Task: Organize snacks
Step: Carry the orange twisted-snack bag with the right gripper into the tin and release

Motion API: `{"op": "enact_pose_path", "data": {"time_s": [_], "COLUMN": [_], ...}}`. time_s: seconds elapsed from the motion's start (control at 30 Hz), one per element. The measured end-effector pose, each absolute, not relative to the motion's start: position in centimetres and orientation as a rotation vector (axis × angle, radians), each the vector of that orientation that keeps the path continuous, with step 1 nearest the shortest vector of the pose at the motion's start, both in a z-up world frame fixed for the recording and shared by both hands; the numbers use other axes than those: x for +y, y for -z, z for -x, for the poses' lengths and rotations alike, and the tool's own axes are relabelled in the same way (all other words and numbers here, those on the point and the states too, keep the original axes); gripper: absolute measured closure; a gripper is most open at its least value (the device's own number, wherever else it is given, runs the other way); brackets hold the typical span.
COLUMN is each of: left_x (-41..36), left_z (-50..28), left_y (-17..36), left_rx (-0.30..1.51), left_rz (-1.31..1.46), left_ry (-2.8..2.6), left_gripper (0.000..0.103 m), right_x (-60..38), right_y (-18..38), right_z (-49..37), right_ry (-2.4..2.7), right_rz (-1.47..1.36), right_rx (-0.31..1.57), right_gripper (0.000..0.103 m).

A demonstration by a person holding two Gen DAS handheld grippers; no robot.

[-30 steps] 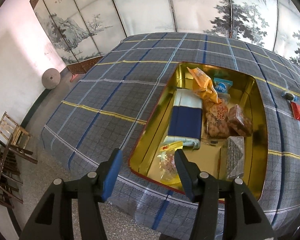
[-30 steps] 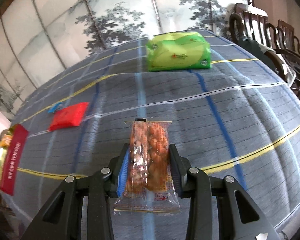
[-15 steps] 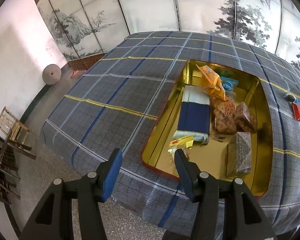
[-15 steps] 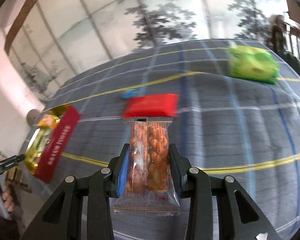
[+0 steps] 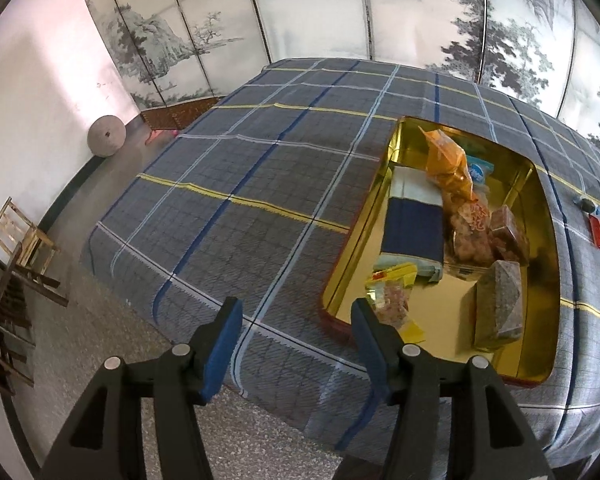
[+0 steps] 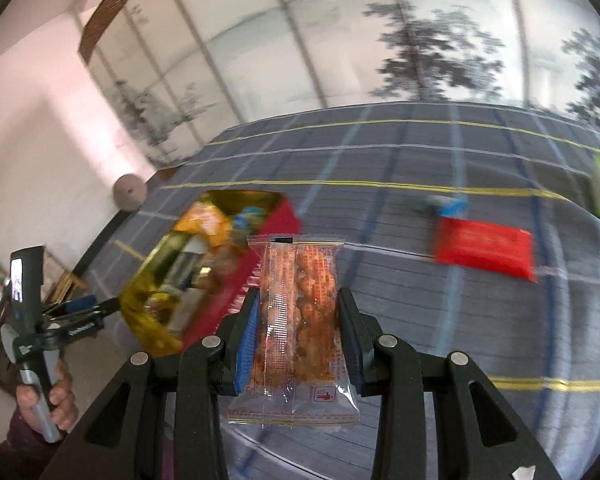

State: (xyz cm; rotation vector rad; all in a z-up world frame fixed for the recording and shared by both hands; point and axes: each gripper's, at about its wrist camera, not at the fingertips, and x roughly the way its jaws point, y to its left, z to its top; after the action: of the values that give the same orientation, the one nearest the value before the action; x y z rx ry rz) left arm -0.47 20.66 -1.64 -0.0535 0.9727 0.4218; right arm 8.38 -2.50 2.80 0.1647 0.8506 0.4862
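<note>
The right hand-held gripper (image 6: 298,322) clamps a twisted-snack packet (image 6: 296,304) above the plaid cloth (image 6: 420,300), beside the gold tin (image 6: 140,300); the left hand-held gripper (image 5: 296,334) gapes empty.

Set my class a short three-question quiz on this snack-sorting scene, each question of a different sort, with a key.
1. True or false: the left gripper is shut on a snack.
2. What does the right gripper hold? A) green bag B) clear twisted-snack packet C) red packet
3. Fill in: the gold tin rests on a plaid ____.

Key: 1 false; 2 B, the clear twisted-snack packet; 3 tablecloth.
</note>
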Motion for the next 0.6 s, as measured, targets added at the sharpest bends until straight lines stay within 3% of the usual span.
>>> {"op": "enact_pose_path", "data": {"time_s": [0.6], "left_x": [22.2], "left_z": [1.6], "left_y": [0.8], "left_rx": [0.958], "left_rz": [0.086], "left_ry": [-0.414], "left_gripper": [0.045], "right_x": [11.9], "right_y": [-0.6], "right_z": [-11.8], "right_ry": [-0.709], "right_rz": [-0.115], "right_rx": [0.975], "right_gripper": [0.069]}}
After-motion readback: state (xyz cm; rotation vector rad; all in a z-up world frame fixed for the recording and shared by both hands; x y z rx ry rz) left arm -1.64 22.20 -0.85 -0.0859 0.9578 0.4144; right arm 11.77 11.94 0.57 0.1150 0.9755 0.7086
